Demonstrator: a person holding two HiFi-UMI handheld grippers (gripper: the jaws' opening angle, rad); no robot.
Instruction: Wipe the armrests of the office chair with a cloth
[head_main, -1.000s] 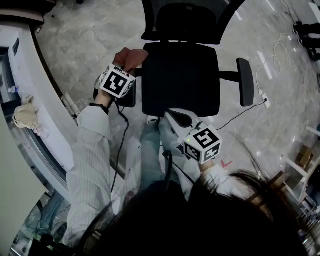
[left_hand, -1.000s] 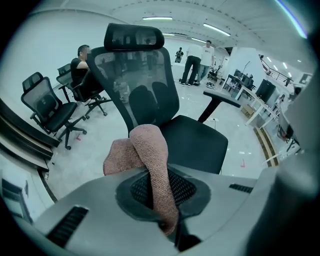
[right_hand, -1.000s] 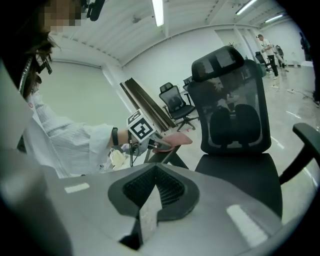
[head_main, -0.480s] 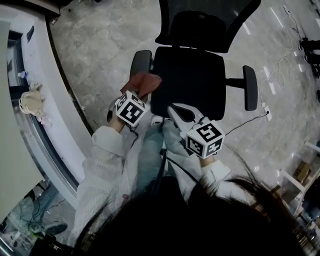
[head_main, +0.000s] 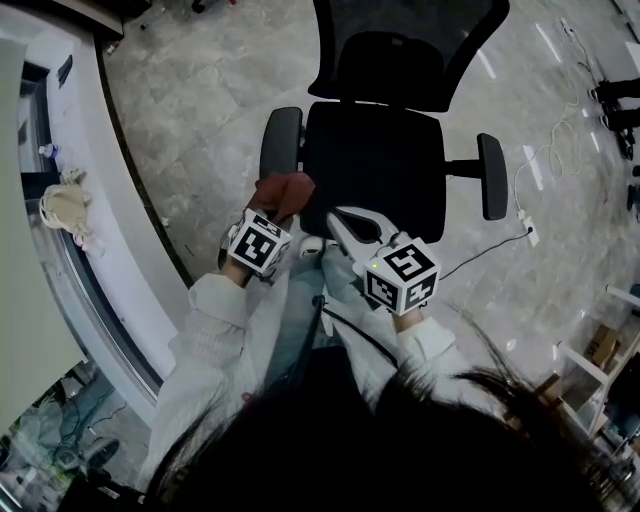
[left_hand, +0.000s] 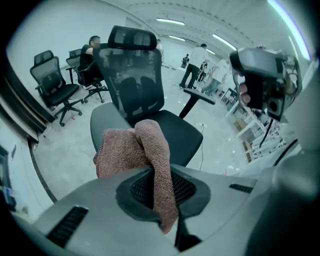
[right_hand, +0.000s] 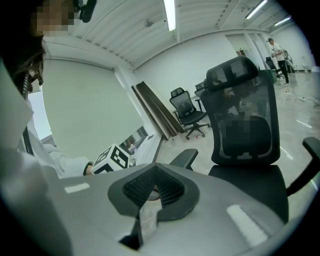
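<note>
1. While its jaws clamp the reddish cloth (head_main: 287, 187), the left gripper (head_main: 277, 207) hangs just beside the front end of the office chair's (head_main: 375, 165) left armrest (head_main: 281, 138).
2. The right gripper (head_main: 343, 220), jaws together and empty, points over the chair's seat front edge.

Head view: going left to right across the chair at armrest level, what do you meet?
beige bundle → first armrest → seat → second armrest → white plug
</note>
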